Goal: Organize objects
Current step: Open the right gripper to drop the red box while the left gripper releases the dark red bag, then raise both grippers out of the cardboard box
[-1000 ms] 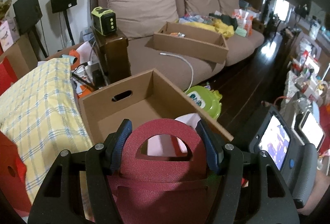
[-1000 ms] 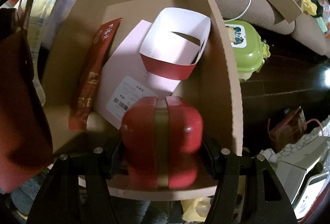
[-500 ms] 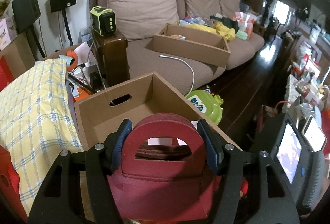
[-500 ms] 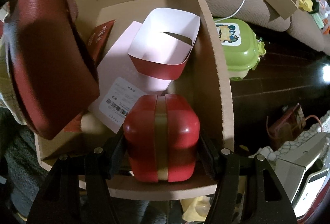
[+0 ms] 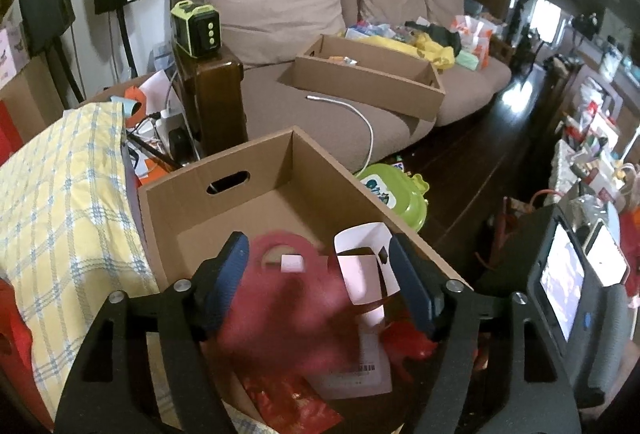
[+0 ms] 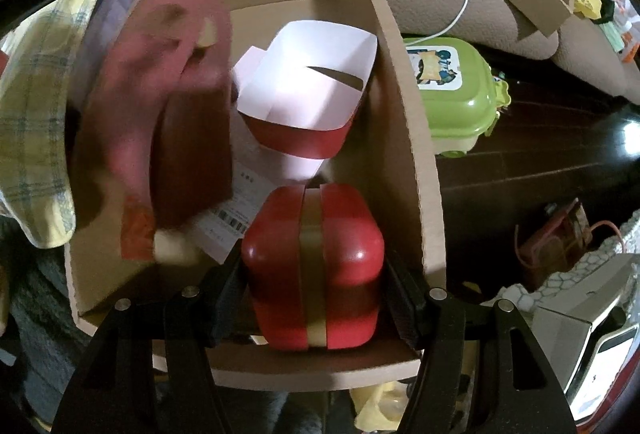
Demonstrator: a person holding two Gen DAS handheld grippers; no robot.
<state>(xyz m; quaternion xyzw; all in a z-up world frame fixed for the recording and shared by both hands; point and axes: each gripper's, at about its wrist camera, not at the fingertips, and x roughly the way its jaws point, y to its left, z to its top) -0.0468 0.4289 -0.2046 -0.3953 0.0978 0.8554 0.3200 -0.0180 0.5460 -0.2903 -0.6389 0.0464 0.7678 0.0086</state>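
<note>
A: Red, and badly smeared — that is all you get of the felt bag (image 5: 280,298) between your left gripper (image 5: 316,284) jaws. The jaws are opening and the blue pads stand clear of the bag's sides. Its outline is blurred, so you cannot tell whether it hangs free or already rests on the things below.

B: And your right gripper (image 6: 314,284)?

A: Its jaws grip the red tin (image 6: 316,270) with the gold band, pads pressed on both sides. The tin's lower end is cut off behind the near wall of the cardboard box (image 6: 404,138), over which it hangs, so you cannot tell whether it touches the box floor.

B: What else lies in the box?

A: From your right wrist view, the blurred bag covers the left half of the inside. A white paper tray (image 6: 312,102) with a red band stands by the right wall. A pink sheet with a barcode label (image 5: 356,370) lies under it, mostly hidden. A red packet (image 5: 296,410) shows only a corner; its print is unreadable.

B: Outside the box?

A: A green plastic case (image 6: 452,98) sits on the dark floor just beside the right wall, and a yellow checked cloth (image 5: 60,218) lies against the left. Behind is the brown sofa (image 5: 320,18) carrying a second box (image 5: 368,82) whose contents are too small to make out.
</note>
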